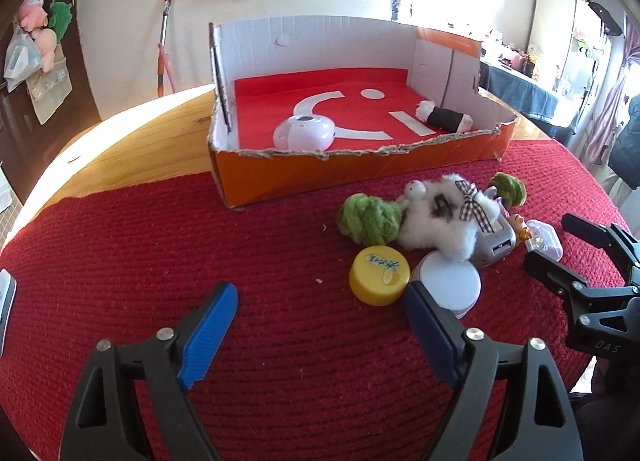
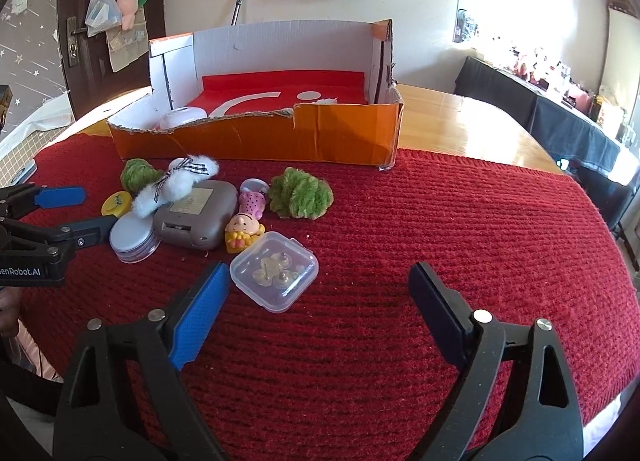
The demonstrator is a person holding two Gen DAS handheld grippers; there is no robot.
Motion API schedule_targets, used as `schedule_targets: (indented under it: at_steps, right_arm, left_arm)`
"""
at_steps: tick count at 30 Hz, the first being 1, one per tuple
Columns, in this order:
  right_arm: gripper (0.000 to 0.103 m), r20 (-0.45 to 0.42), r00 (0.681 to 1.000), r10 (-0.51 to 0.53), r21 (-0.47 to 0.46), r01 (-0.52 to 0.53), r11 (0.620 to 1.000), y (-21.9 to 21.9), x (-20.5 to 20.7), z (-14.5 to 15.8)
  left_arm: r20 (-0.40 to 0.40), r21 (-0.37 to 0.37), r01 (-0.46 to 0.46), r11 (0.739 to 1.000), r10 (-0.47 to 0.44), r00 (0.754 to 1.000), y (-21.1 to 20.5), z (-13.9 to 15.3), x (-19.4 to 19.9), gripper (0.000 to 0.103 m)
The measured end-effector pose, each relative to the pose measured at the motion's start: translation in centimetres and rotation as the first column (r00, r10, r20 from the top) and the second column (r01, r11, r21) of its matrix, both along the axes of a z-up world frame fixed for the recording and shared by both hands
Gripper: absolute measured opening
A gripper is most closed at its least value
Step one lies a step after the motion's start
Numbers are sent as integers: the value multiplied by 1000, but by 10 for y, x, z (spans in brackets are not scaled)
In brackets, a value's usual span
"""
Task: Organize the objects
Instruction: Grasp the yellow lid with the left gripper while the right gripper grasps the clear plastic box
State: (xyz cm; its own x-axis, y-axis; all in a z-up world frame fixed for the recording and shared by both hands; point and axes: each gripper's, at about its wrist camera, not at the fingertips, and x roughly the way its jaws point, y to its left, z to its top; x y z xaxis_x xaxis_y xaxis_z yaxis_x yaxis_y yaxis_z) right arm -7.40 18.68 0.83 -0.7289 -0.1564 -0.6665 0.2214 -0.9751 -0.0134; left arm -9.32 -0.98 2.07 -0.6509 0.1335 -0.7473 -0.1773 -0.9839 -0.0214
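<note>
An orange cardboard box (image 1: 320, 177) with a red lining holds a white rounded device (image 1: 304, 133) and a black-and-white roll (image 1: 444, 117). In front of it on the red mat lies a pile: two green pompoms (image 2: 300, 193), a white fluffy toy (image 1: 440, 221), a grey case (image 2: 196, 217), a yellow cap (image 1: 379, 275), a white round tin (image 1: 450, 285), a small doll (image 2: 244, 233) and a clear plastic box (image 2: 274, 271). My left gripper (image 1: 318, 293) stands open just short of the cap and tin. My right gripper (image 2: 316, 273) is open, with the clear box between its fingers near the left one, not pressed.
The red knitted mat (image 2: 440, 221) covers the near part of a wooden table (image 2: 460, 121). Each gripper shows at the edge of the other's view, close to the pile. A dark-covered side table (image 2: 560, 125) stands at the far right.
</note>
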Motion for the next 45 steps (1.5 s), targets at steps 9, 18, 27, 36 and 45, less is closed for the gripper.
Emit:
schedule_targets:
  at_steps: [9, 18, 27, 36, 45]
  right_arm:
    - [41, -11, 998, 57, -13, -57, 998, -9, -1, 2]
    - [41, -65, 996, 60, -31, -63, 998, -6, 8, 15]
    - [41, -102, 993, 64, -45, -69, 997, -4, 11, 33]
    - [41, -104, 992, 71, -50, -77, 996, -5, 11, 37]
    - [41, -108, 991, 76, -45, -81, 996, -6, 11, 40]
  left_arm:
    - [-33, 74, 132, 988, -130, 991, 7, 4, 0, 32]
    - [-81, 72, 119, 990, -114, 990, 12, 13, 11, 31]
    - [-138, 75, 116, 990, -105, 985, 11, 32, 22, 31]
    - [-168, 75, 117, 990, -103, 980, 11, 41, 27, 31]
    - [-189, 68, 122, 990, -107, 976, 11, 47, 29, 31]
